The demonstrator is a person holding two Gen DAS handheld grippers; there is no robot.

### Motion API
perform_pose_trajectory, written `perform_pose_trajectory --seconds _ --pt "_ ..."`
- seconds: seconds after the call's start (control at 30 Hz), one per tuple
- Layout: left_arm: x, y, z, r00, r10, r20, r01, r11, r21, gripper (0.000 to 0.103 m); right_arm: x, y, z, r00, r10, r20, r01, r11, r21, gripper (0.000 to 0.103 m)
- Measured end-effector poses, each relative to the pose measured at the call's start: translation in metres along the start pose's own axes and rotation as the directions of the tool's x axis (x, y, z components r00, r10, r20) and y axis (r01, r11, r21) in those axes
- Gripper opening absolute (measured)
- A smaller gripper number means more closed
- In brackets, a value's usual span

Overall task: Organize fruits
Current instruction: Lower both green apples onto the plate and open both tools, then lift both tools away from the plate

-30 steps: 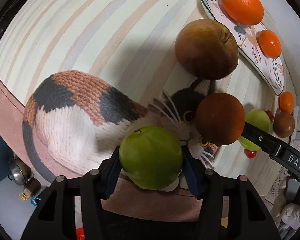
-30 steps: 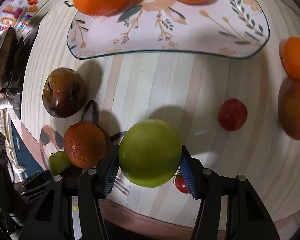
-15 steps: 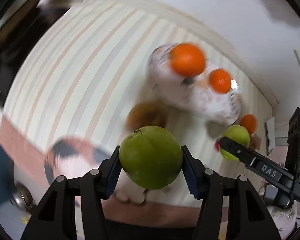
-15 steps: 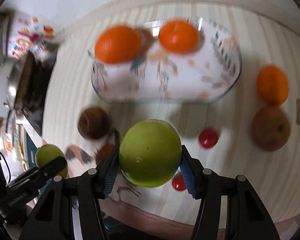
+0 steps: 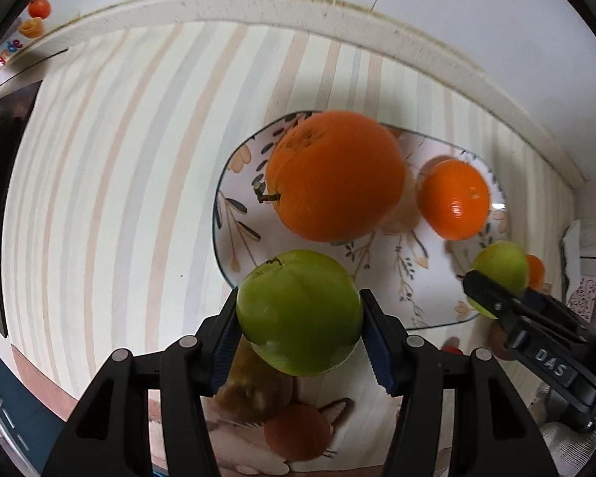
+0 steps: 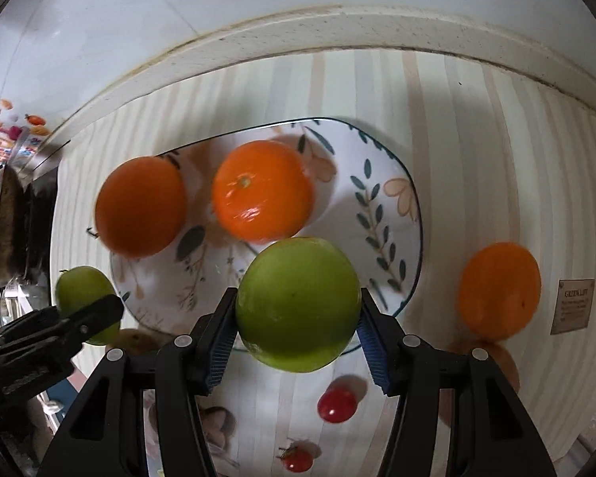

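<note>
Fig.: two grippers, each carrying a green apple above a striped table [image 6: 476, 127], seen from both wrist cams.

L gripper [image 5: 300, 314]: jaws closed on left green apple [image 5: 298, 310], blue pads [image 5: 224, 342] pressing its widest girth on opp. sides; stem end faces up and away. Apple hangs over near-left rim of floral plate [image 5: 234, 183].

R gripper [image 6: 298, 306]: jaws closed on right green apple [image 6: 298, 302], same equatorial hold; apple sits above near edge of plate, w/ plate's bare right portion beyond it.

Plate already bears large orange [image 5: 333, 175] and small orange [image 5: 455, 198], side by side. Off-plate: third orange [image 6: 498, 290] well to the right, red cherry tomatoes [image 6: 335, 403] near table's front.

Handling (judged): apples firm, rigid, moderately heavy; skin smooth and waxy, so slip-prone if pinched off-centre. Grip at widest diameter, as shown, is the safe one. Bruises if dropped; round, so likely to roll once set down, esp. vs. the oranges.
</note>
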State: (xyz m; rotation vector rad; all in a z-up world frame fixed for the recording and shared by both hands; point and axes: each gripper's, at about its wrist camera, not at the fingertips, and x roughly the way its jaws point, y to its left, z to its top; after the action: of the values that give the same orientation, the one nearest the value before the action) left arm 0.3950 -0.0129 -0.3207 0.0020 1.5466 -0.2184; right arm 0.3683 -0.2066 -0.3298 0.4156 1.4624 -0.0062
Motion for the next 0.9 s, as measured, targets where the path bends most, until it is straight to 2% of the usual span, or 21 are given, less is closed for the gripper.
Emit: perform_pose_trajectory --seconds 0.27,0.33,0.43,0.53,0.57,0.6,0.7,0.9 --pt "0.026 -0.004 0.005 0.997 0.061 -0.054 -0.061 0.998 0.004 0.054 0.022 -0.010 0.004 0.999 0.008 -0.047 -0.006 0.999 0.049 0.060" --pt "0.029 -0.004 0.005 0.996 0.081 -0.045 -0.081 0.997 0.003 0.054 0.023 -0.012 0.005 0.999 0.017 -0.044 -0.015 0.998 0.054 0.061" --pt "0.026 -0.001 0.007 0.998 0.059 -0.037 -0.060 0.998 -0.023 0.056 0.017 -0.014 0.007 0.999 0.017 -0.041 -0.015 0.998 0.055 0.063" --pt "0.016 0.004 0.008 0.999 0.044 -0.010 -0.045 0.998 -0.038 0.072 0.009 -0.015 0.008 0.999 0.016 -0.038 -0.014 0.999 0.047 0.076" --pt "0.011 0.005 0.008 0.999 0.039 -0.001 -0.039 0.998 -0.040 0.081 0.005 -0.015 0.008 0.999 0.009 -0.036 -0.007 0.999 0.042 0.078" --pt "0.007 0.005 0.007 0.999 0.041 0.009 -0.040 0.998 -0.039 0.085 0.002 -0.014 0.009 0.999 0.003 -0.033 -0.002 0.999 0.037 0.081" --pt "-0.004 0.007 0.002 0.998 0.051 0.033 -0.049 0.998 -0.038 0.086 -0.010 -0.013 0.006 0.999 -0.033 -0.017 0.034 0.999 0.011 0.091" --pt "-0.030 0.006 -0.014 0.995 0.060 0.086 -0.057 0.997 -0.042 0.086 -0.039 0.002 -0.013 0.993 -0.109 0.039 0.111 0.992 -0.067 0.092"
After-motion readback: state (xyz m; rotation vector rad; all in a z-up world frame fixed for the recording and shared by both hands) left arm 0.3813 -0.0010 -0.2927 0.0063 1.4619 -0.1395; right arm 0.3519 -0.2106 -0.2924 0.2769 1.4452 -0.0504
